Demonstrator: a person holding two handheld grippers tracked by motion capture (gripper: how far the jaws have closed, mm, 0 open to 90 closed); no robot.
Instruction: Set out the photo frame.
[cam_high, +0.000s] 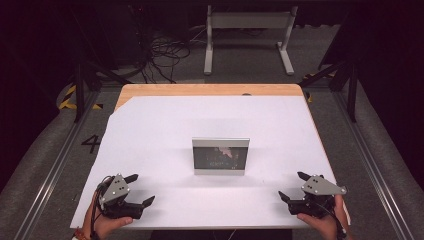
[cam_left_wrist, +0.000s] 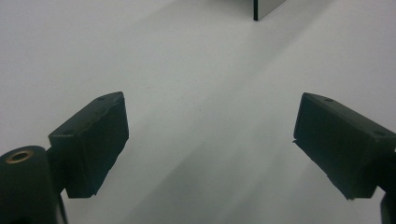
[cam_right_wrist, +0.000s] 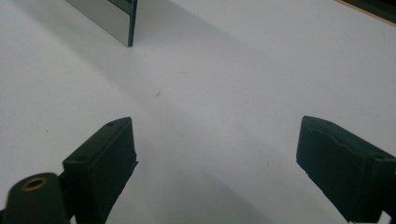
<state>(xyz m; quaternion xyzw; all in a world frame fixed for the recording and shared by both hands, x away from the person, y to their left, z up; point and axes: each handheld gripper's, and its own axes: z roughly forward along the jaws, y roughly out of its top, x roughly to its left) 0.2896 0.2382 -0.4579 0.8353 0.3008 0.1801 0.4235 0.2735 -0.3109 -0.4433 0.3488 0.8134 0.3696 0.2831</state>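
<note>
A silver-framed picture frame (cam_high: 220, 155) stands upright in the middle of the white table (cam_high: 165, 120), its dark glass face turned toward me. Its corner (cam_left_wrist: 267, 8) shows at the top of the left gripper view and its edge (cam_right_wrist: 112, 17) at the top left of the right gripper view. My left gripper (cam_high: 140, 190) rests near the front left edge, jaws wide apart and nothing between them. My right gripper (cam_high: 295, 186) sits near the front right edge, equally open and empty. Both are well short of the frame.
The white sheet covers a wooden tabletop whose far edge (cam_high: 210, 89) shows as a bare strip. Beyond the table stand a grey metal stand (cam_high: 248, 35) and tangled cables (cam_high: 162, 55) on the floor. Rails run along both sides.
</note>
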